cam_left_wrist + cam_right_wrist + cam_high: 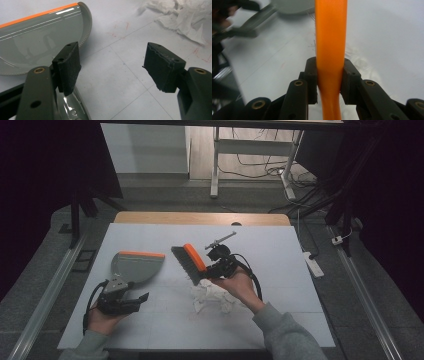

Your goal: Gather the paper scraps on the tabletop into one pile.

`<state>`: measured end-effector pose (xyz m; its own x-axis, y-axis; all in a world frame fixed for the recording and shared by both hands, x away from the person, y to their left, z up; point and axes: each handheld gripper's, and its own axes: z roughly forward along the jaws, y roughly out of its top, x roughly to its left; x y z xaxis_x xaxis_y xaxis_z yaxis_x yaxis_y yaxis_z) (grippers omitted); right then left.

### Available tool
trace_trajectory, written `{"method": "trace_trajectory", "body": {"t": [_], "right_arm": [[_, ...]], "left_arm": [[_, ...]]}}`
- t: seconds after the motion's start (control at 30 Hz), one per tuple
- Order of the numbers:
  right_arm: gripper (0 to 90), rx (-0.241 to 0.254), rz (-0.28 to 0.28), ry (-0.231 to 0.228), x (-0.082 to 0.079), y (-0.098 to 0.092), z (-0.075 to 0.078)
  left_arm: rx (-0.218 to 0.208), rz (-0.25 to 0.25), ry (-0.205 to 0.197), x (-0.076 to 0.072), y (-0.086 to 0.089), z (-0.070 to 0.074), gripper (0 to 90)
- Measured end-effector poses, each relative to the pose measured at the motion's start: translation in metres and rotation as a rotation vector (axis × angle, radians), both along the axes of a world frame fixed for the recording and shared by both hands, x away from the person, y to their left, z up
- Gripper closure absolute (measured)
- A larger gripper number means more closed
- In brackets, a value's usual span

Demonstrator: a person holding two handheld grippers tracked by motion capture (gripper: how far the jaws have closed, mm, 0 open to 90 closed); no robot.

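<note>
The left gripper (141,298) rests at seven o'clock on the table (300,320), jaws apart and empty — the grey dustpan (134,266) lies just beyond it. At centre, the right gripper (329,80) is clamped on the brush (190,262) by its orange handle — crumpled tissue (212,297) lies at six o'clock of it.

One dustpan (136,265), one brush (190,263), one paper wad (212,297), two grippers.
</note>
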<state>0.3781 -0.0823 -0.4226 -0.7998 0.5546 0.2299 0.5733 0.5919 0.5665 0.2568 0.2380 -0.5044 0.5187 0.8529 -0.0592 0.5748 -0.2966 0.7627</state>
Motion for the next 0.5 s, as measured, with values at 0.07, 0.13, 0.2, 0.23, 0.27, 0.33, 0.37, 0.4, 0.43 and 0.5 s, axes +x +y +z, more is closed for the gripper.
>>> {"method": "trace_trajectory", "body": {"t": [0.07,0.13,0.2,0.23,0.27,0.33,0.37,0.4,0.43,0.5], "right_arm": [[70.4,-0.013,0.031,0.02,-0.011,0.0,0.002],[70.4,-0.046,0.07,0.04,-0.021,0.002,-0.002],[70.4,-0.069,0.1,0.085,-0.03,0.004,-0.013],[70.4,-0.079,0.11,0.108,-0.033,0.006,-0.019],[70.4,-0.096,0.125,0.12,-0.036,0.008,-0.026],[70.4,-0.142,0.144,0.114,-0.038,0.012,-0.036],[70.4,-0.162,0.138,0.111,-0.038,0.013,-0.039],[70.4,-0.182,0.129,0.091,-0.035,0.013,-0.042],[70.4,-0.206,0.13,0.066,-0.033,0.011,-0.043],[70.4,-0.209,0.094,0.053,-0.026,0.007,-0.042]], "left_arm": [[0.003,-0.001,-0.001,0.0,0.0,0.0,30.4],[0.0,0.0,-0.001,0.0,0.0,0.0,30.4],[0.0,0.001,-0.001,0.0,0.0,0.0,30.4],[0.001,0.0,-0.001,0.0,0.0,0.0,30.4],[0.002,0.0,0.0,0.0,0.0,0.0,30.4],[0.002,0.0,-0.001,0.0,-0.001,0.0,30.3],[0.003,0.0,-0.002,-0.001,-0.001,0.001,30.4],[0.002,0.001,-0.002,-0.001,0.0,0.001,30.3],[0.002,0.001,-0.002,-0.001,0.0,0.0,30.3],[-0.001,0.002,0.0,0.0,0.0,0.0,30.4]]}}
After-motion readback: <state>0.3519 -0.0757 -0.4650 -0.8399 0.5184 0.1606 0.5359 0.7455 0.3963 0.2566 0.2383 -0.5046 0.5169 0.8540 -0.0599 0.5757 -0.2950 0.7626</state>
